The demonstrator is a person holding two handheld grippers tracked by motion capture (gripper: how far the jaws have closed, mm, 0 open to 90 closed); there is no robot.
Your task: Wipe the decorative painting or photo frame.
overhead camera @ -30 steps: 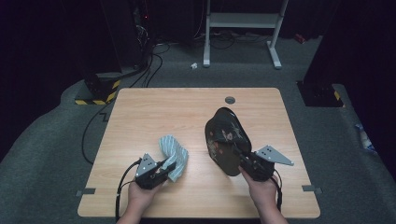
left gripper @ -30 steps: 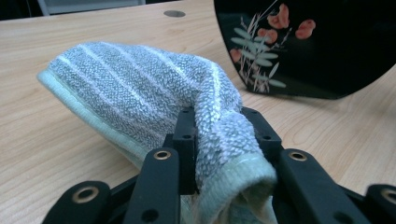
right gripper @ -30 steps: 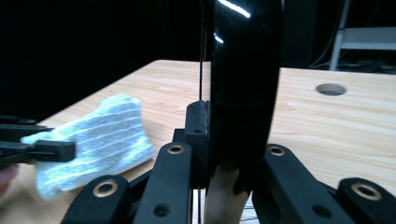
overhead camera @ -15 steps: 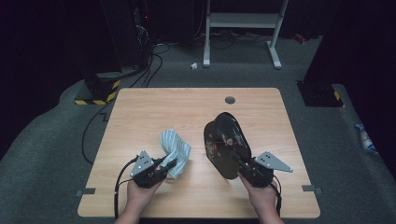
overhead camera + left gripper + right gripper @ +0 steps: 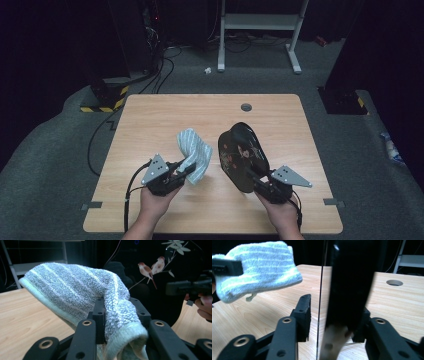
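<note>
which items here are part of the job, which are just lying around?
In use: striped towel in the left tongs; black tray with birds between the right tongs.
Lying about: white scrap on the floor; yellow-black striped base; white stand.

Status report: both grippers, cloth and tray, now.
Left gripper shut on striped cloth, held off the table. Right gripper fingers just opening, black tray upright between them, left pad clear. Nothing in the way.

Both forearms come in from the bottom edge. The left gripper (image 5: 186,170) sits in the left hand (image 5: 154,200), jaws clamped tight on the towel (image 5: 193,149). The right gripper (image 5: 251,178), in the right hand (image 5: 280,211), has just been opening its jaws (one pad stands clear of the black tray (image 5: 242,155) between them)
</note>
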